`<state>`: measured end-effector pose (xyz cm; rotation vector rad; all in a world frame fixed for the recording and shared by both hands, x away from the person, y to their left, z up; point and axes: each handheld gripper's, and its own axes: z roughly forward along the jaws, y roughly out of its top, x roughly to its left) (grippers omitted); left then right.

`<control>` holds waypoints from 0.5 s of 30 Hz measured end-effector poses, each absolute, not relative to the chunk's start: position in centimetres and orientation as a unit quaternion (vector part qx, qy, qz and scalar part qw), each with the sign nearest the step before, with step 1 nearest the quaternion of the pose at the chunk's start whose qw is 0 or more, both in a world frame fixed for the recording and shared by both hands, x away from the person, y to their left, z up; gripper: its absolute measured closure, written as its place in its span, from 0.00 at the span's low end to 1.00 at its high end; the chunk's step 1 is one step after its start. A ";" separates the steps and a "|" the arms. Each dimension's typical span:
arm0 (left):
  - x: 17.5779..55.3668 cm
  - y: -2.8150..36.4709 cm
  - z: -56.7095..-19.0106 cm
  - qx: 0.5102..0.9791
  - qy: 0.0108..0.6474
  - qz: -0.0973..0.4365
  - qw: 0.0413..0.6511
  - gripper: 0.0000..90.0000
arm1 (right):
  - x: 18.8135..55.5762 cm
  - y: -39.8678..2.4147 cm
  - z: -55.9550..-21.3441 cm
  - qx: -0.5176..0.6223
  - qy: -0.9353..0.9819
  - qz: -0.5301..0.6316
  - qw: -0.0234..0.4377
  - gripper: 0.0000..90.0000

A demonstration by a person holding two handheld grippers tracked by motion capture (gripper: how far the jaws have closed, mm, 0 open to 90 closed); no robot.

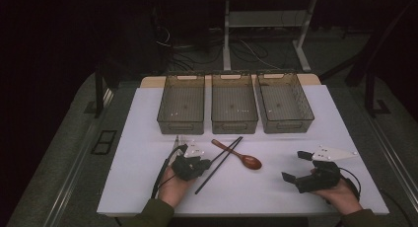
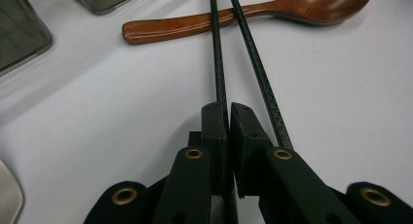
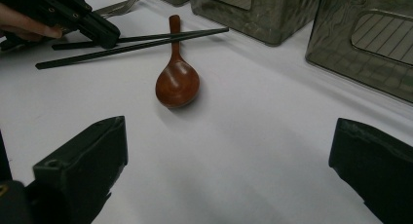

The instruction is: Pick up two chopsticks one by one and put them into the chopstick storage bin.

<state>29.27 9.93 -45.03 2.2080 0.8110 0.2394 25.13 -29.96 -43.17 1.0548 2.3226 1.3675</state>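
The left tool (image 2: 228, 118) is clenched on one black chopstick (image 2: 219, 63), near its lower end; the jaws hold it between the pads. The second chopstick (image 2: 258, 68) lies just beside the right jaw, outside the grip, and both sticks cross over the handle of the wooden spoon (image 2: 253, 14) on the white table (image 1: 148, 187).

To do this step well, I think the lift must be slow and straight up, because the free stick touches or almost touches the held one and can roll. The stick is long and held near one end, so the far tip will hang down; better to keep the wrist level and not swing.

Behind the things stand three clear bins (image 1: 234, 103), the likely places for sorting.

On the right, the right tool (image 1: 299, 164) is released, its jaws wide apart over bare table, well apart from the spoon.
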 end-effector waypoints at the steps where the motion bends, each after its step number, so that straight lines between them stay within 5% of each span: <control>1: 29.3 9.9 -45.0 0.864 0.320 0.094 0.378 0.94 | 25.1 -29.9 -43.2 0.362 0.797 0.468 0.123 0.00; 15: 29.5 10.7 -44.5 0.858 0.327 0.093 0.384 0.94 | 25.1 -29.9 -43.2 0.361 0.796 0.470 0.122 0.00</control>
